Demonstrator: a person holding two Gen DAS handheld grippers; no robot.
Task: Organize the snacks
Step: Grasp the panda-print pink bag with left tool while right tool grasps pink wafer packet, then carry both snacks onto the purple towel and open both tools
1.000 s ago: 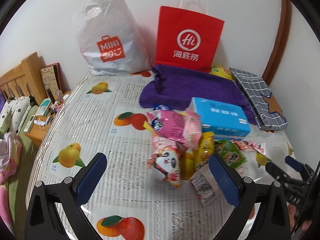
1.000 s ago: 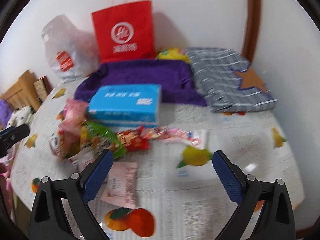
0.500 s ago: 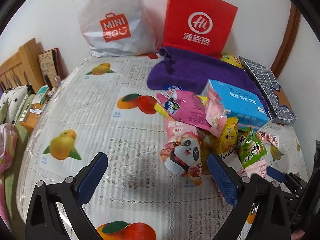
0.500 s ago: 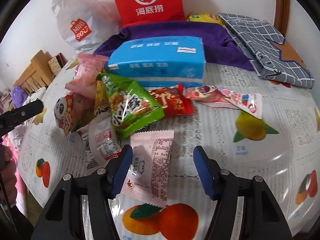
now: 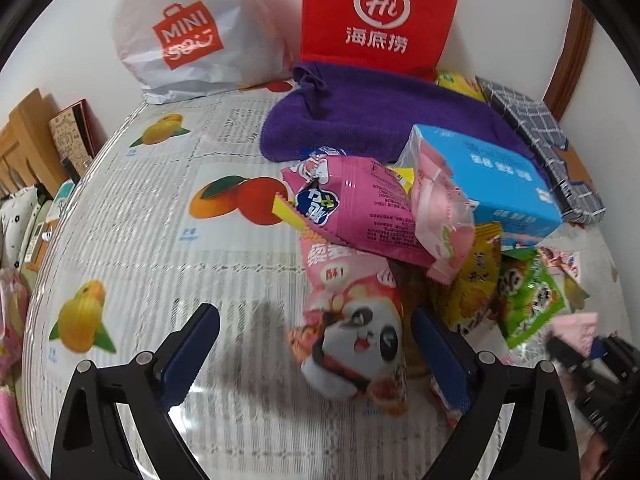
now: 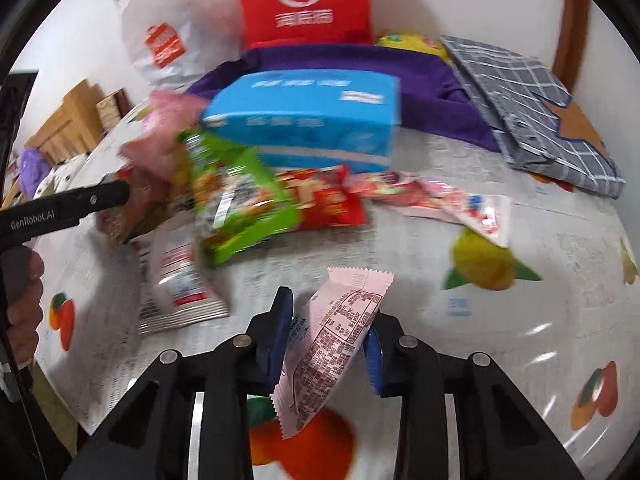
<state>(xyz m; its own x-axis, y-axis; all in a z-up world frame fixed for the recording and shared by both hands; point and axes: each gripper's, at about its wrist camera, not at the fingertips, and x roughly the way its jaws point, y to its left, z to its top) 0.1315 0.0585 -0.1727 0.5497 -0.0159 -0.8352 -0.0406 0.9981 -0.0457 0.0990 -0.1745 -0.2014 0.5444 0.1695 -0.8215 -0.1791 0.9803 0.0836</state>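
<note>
A heap of snack packets lies on the table's fruit-print cover (image 5: 152, 248). My left gripper (image 5: 316, 344) hangs low over the heap, jaws wide and closing slightly. The panda packet (image 5: 352, 340) lies between its fingers, close to the right finger (image 5: 440, 360); the pads do not press it. My right gripper (image 6: 329, 316) is closing on a pale pink packet (image 6: 340, 332), and both pads touch the packet's edges and bow it upward. Around these lie a magenta packet (image 5: 360, 208), a green packet (image 6: 236, 200), a red packet (image 6: 328, 200) and a white packet (image 6: 176, 288).
A blue tissue box (image 5: 492, 184) sits behind the heap on a purple towel (image 5: 360, 116). A red paper bag (image 5: 376, 16) and a white plastic bag (image 5: 192, 36) stand against the wall. Grey checked cloth (image 6: 532, 100) lies at the right. The table's edge drops off at the left.
Both grippers have come down toward the table. The right jaws have narrowed from wide apart onto the pale pink packet. The left gripper now straddles the panda packet.
</note>
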